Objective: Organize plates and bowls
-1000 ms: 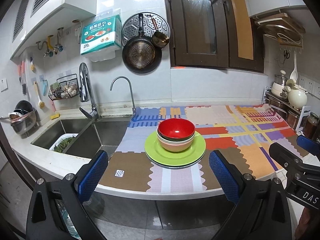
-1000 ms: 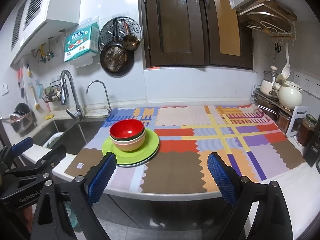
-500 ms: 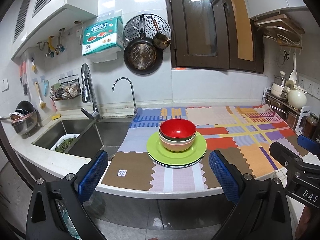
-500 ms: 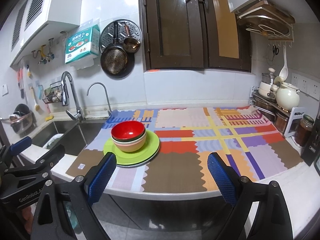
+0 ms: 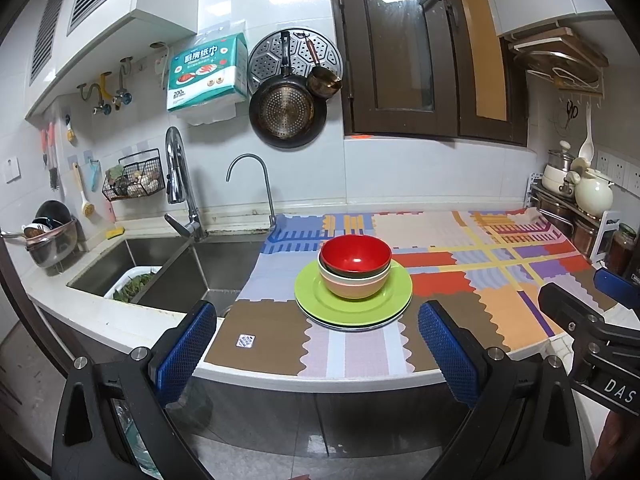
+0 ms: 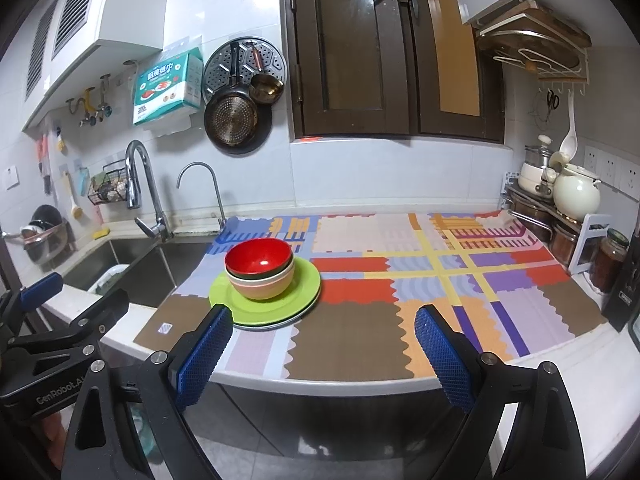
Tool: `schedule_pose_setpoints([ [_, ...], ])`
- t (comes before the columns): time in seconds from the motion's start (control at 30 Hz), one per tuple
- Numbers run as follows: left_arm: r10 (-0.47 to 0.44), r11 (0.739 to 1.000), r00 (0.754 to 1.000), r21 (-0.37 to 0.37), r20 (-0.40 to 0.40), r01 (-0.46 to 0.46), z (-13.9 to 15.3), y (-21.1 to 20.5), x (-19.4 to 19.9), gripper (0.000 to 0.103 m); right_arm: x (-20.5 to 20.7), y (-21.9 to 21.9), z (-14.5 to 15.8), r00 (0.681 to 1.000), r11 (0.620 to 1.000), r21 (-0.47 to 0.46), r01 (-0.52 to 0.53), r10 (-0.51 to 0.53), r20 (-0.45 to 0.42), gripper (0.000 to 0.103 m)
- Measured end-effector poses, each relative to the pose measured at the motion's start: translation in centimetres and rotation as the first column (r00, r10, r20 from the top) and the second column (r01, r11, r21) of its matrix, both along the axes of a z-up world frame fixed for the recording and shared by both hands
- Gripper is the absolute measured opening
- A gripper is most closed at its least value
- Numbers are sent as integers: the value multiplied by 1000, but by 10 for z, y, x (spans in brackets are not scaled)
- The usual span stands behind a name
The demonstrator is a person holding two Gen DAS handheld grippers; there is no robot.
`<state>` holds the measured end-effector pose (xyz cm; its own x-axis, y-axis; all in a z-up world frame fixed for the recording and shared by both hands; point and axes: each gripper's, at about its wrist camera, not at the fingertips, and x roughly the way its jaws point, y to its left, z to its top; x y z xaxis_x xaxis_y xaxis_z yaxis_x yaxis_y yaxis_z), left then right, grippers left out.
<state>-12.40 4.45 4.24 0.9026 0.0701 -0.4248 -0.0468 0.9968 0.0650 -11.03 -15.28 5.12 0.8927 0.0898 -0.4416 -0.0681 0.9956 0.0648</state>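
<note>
A red bowl nests on top of a few stacked bowls, the lowest one tan. The bowl stack sits on green plates piled on a colourful patchwork mat. My left gripper is open, held back off the counter's front edge, facing the stack. My right gripper is open too, empty, in front of the counter edge with the stack ahead to its left. Each gripper shows at the side of the other's view.
A double sink with a white basket of greens lies left of the mat, with two taps behind. Pots, a cream teapot and jars crowd the right end. Pans hang on the wall.
Both views have shifted slightly, the stack drifting a little right and lower in frame. The grippers stay open and the dishes have not moved.
</note>
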Motion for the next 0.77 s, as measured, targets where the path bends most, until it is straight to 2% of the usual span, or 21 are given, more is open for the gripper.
schedule_pose_setpoints([
  [0.77, 26, 1000, 999, -8, -22, -26, -4, 0, -8, 103, -7, -4, -3, 1000, 1000, -2, -18, 18, -7, 93],
])
